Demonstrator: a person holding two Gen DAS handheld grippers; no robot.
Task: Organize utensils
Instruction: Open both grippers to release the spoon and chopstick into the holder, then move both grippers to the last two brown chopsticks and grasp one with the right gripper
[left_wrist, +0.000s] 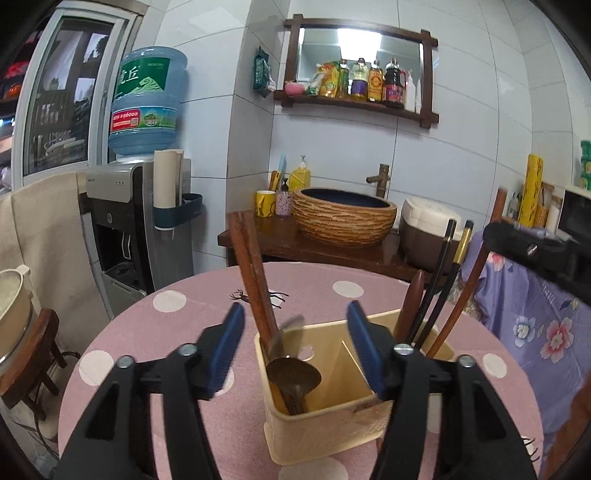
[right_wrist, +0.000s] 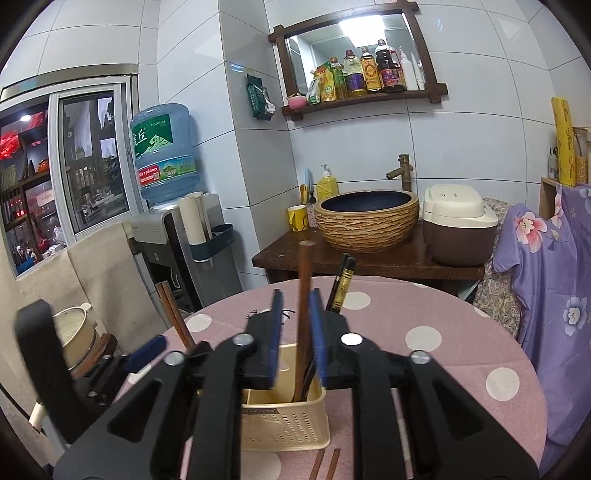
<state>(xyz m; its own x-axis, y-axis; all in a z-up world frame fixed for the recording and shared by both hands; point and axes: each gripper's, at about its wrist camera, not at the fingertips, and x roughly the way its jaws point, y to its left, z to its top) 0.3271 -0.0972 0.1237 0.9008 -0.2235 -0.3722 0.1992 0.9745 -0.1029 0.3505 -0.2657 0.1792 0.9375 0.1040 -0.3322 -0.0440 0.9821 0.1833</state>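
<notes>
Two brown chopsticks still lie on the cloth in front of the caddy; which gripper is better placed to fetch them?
Probably the left gripper: it is open and empty above the caddy. The right gripper brackets an upright brown utensil. The chopsticks lie below it.

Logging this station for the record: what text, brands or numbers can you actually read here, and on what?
"TIGER HILL" and the large character "丘": green label of the water jug.
Embossed lettering, upside down, on the cream utensil caddy: not legible.
Jug's red band, bottles on the wall shelf, green packet: too small or blurred.
</notes>
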